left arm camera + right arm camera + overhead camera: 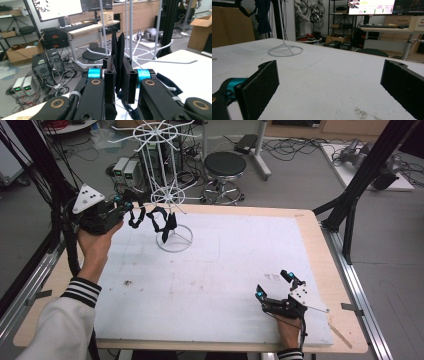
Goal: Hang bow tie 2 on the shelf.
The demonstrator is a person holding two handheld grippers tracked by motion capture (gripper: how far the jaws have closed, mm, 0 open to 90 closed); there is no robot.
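A black cloth piece with loops (156, 220) hangs in the air at the far left of the table, next to a white wire rack (167, 196) that stands on a ring base (174, 240). My left gripper (131, 206) is held up at the cloth's left end. In the left gripper view the jaws are shut on a strip of the black cloth (119, 50), with the rack's white arms (162, 60) just behind. My right gripper (273, 285) rests low near the front right, open with nothing between its pads (260, 85). Far off in that view are the ring base (285, 51) and the hanging cloth (263, 15).
A white mat (225, 265) covers most of the wooden table (327, 270). A black frame strut (360, 180) rises at the table's right rear. Beyond the far edge stand a round stool (225, 167) and power supplies (126, 170) amid floor cables.
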